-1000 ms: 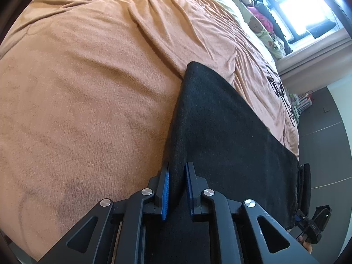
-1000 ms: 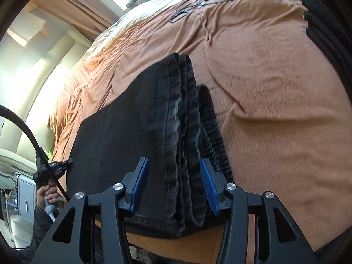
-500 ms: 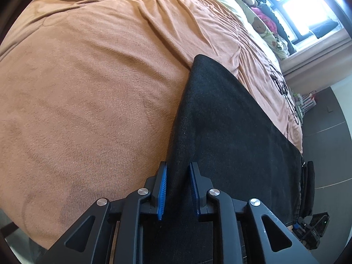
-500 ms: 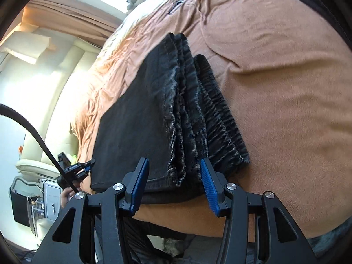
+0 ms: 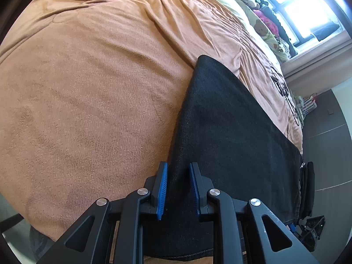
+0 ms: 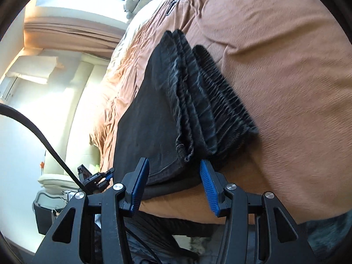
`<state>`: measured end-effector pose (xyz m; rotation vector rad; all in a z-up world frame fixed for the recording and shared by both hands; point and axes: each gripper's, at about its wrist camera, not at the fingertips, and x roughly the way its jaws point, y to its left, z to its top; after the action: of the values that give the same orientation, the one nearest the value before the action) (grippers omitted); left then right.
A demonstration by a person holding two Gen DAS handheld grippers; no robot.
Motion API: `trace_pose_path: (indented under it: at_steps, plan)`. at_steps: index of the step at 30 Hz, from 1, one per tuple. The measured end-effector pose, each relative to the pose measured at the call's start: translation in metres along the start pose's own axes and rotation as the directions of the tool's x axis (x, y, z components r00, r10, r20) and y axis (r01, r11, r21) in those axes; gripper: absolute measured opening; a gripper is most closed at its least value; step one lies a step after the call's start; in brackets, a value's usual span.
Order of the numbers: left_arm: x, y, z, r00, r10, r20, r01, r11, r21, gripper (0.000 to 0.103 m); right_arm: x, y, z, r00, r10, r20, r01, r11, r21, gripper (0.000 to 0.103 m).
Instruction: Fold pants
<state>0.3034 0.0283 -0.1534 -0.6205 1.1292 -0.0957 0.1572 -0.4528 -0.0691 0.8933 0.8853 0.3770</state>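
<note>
Fingers of left gripper (image 5: 177, 187) angled steeply down over folded edge of black pants (image 5: 231, 132), narrow gap, blue pads not pressing cloth between them (released). Right gripper (image 6: 175, 186) tilted shallowly, rolled, fingers half apart, hovering just off waistband end, gripping nothing. Pants lie folded flat on bed's orange blanket (image 5: 88, 99), near its edge.

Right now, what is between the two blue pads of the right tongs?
In the right wrist view, the pants' folded end sits between the right tongs; neither pad visibly touches it.
</note>
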Motion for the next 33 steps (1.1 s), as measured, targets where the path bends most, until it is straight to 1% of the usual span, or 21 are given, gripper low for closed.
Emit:
trace_pose_path:
  at_steps: [3,6,8,9,10,12,15,18,21,24,27,30,33]
  plan:
    - [0.000,0.000,0.000,1.000,0.000,0.000,0.000,1.000,0.000,0.022,0.013,-0.007,0.002,1.000,0.002,0.010,-0.002,1.000,0.030,0.046]
    - [0.001,0.001,-0.001,1.000,0.003,-0.001,-0.003,1.000,0.001,0.022,0.016,-0.010,0.005,0.998,0.015,0.054,-0.017,0.999,0.042,0.046]
    - [0.003,0.002,-0.001,1.000,0.005,-0.003,-0.005,1.000,-0.002,0.022,0.013,-0.006,0.004,0.995,-0.014,0.099,0.013,1.000,0.016,0.037]
    - [0.003,0.002,-0.001,1.000,0.005,-0.003,-0.005,1.000,-0.004,0.022,0.010,-0.003,0.005,0.990,-0.056,0.127,0.057,0.998,0.001,0.022]
    - [0.004,0.002,-0.001,1.000,0.004,-0.004,-0.004,1.000,-0.007,0.022,0.006,-0.002,0.005,0.987,-0.072,0.144,0.073,0.997,0.000,0.014]
    - [0.005,0.002,-0.002,1.000,0.004,-0.006,-0.004,1.000,-0.008,0.022,0.003,0.002,0.006,0.985,-0.060,0.163,0.063,0.998,-0.012,0.011]
    - [0.006,0.002,-0.004,1.000,0.008,-0.009,-0.008,1.000,-0.008,0.024,-0.001,0.020,0.002,0.975,-0.092,0.200,0.110,0.991,-0.078,0.010]
    - [0.007,0.002,-0.005,1.000,0.010,-0.017,-0.011,1.000,-0.008,0.029,-0.008,0.031,0.000,0.969,-0.105,0.225,0.131,0.986,-0.101,0.009]
    - [0.008,0.000,-0.007,1.000,0.013,-0.025,-0.013,1.000,0.005,0.030,-0.011,0.031,-0.003,0.964,-0.130,0.231,0.159,0.981,-0.112,0.009]
    - [0.009,0.000,-0.009,0.999,0.010,-0.033,-0.009,1.000,0.006,0.030,-0.010,0.018,-0.007,0.958,-0.177,0.226,0.202,0.975,-0.089,0.009]
    - [0.008,0.002,-0.010,0.999,0.005,-0.040,-0.005,1.000,0.006,0.031,-0.009,0.007,-0.012,0.958,-0.181,0.220,0.197,0.979,-0.052,0.009]
    - [0.007,0.004,-0.012,0.999,-0.006,-0.053,0.006,1.000,0.006,0.036,-0.013,0.012,-0.015,0.954,-0.185,0.238,0.202,0.978,-0.051,0.009]
    - [0.006,0.003,-0.013,0.998,-0.016,-0.062,0.016,1.000,0.011,0.038,-0.019,0.022,-0.014,0.945,-0.194,0.263,0.220,0.973,-0.069,0.009]
